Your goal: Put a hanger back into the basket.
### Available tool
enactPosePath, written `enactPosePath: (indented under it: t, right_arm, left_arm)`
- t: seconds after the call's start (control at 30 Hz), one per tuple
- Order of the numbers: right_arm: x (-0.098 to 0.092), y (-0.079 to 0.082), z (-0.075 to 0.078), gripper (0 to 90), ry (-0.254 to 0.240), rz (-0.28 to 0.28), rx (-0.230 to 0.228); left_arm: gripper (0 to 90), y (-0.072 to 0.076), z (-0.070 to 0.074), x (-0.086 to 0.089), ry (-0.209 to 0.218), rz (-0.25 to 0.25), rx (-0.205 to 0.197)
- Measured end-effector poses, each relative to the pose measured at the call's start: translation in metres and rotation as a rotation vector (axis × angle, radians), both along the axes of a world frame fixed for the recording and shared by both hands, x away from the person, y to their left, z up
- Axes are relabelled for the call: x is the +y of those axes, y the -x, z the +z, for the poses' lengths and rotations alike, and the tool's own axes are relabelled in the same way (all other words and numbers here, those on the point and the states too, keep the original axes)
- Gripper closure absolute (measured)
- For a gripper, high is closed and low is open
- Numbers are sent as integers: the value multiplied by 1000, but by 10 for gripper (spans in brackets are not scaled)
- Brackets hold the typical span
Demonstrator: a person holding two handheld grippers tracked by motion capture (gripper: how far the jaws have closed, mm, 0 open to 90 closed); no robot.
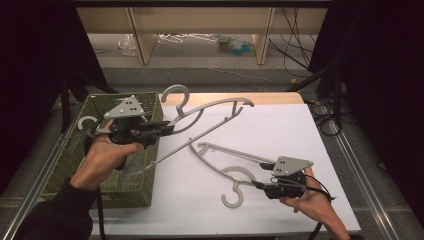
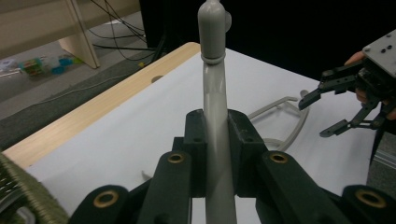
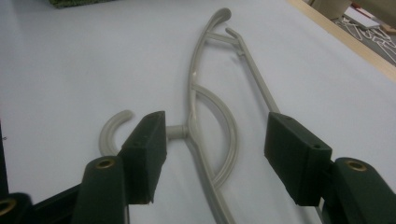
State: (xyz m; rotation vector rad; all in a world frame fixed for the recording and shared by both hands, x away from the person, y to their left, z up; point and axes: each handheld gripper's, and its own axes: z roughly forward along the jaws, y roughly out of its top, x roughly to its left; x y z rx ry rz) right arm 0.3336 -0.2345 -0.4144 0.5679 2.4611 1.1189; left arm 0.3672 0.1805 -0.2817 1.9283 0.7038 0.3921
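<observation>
My left gripper (image 1: 167, 129) is shut on a grey plastic hanger (image 1: 210, 112) and holds it tilted above the table, one end over the basket and the hook (image 1: 175, 94) pointing away. In the left gripper view the jaws (image 2: 217, 126) clamp the hanger's bar (image 2: 212, 70). A second grey hanger (image 1: 235, 167) lies flat on the white table. My right gripper (image 1: 262, 175) is open at its right end. In the right gripper view the open jaws (image 3: 219, 140) straddle this hanger (image 3: 194, 88) near its hook (image 3: 109, 133) without touching it.
An olive woven basket (image 1: 65, 170) stands at the table's left, with another hanger hook (image 1: 85, 122) sticking out. The white table top (image 1: 290, 130) has a wooden back edge (image 1: 270, 97). Cables and shelving lie on the floor beyond.
</observation>
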Motion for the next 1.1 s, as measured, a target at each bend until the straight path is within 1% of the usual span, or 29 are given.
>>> enactPosePath:
  t: [0.03, 0.07, 0.1, 0.13, 0.2, 0.23, 0.3, 0.4, 0.53, 0.57, 0.67, 0.8, 0.83, 0.87, 0.9, 1.03, 1.07, 1.1]
  right_arm:
    - [0, 0, 0, 381, 0, -6, 10]
    - [-1, 0, 0, 369, -4, -11, 11]
    - [0, 0, 0, 356, -9, -13, 8]
    - [0, 0, 0, 356, -9, -13, 8]
    - [0, -1, -1, 302, -23, -24, 13]
    - [0, -2, -2, 267, -29, -30, 17]
    - [0, -2, -2, 243, -33, -44, 15]
    - [0, -2, -2, 245, -35, -42, 18]
    - [0, -2, -2, 247, -24, -40, 29]
    - [0, -3, -3, 248, -26, -41, 22]
    - [0, -3, -3, 252, -26, -43, 25]
    - [0, -3, -3, 252, -26, -46, 24]
    - [0, -3, -3, 252, -26, -46, 24]
    - [0, -3, -3, 252, -25, -45, 26]
    - [0, -3, -2, 252, -21, -44, 32]
    - [0, -3, -4, 253, -16, -45, 36]
    - [1, -3, -4, 254, -16, -44, 36]
    - [1, -3, -4, 255, -16, -44, 36]
  left_arm:
    - [789, 0, 0, 0, 0, 0, 0]
    - [789, -1, 1, 8, -3, 23, 1]
    - [789, -2, 2, 13, -1, 34, 0]
    - [789, -2, 2, 13, -1, 34, 0]
    - [789, -3, 3, 23, 3, 62, -1]
    - [788, -5, 3, 31, 10, 81, -4]
    - [789, -7, 4, 41, 15, 108, -6]
    - [788, -10, 5, 56, 23, 146, -10]
    - [789, -11, 6, 76, 52, 188, -18]
    - [789, -11, 6, 81, 58, 201, -18]
    - [788, -11, 6, 97, 52, 239, -27]
    - [788, -14, 0, 116, 39, 287, -25]
    - [788, -14, 0, 116, 39, 287, -25]
    - [788, -16, -5, 126, 38, 311, -20]
    - [788, -17, -8, 132, 34, 330, -14]
    - [788, -22, -15, 148, 5, 360, -20]
    - [788, -23, -18, 152, 10, 365, -18]
    - [788, -23, -18, 152, 10, 365, -18]
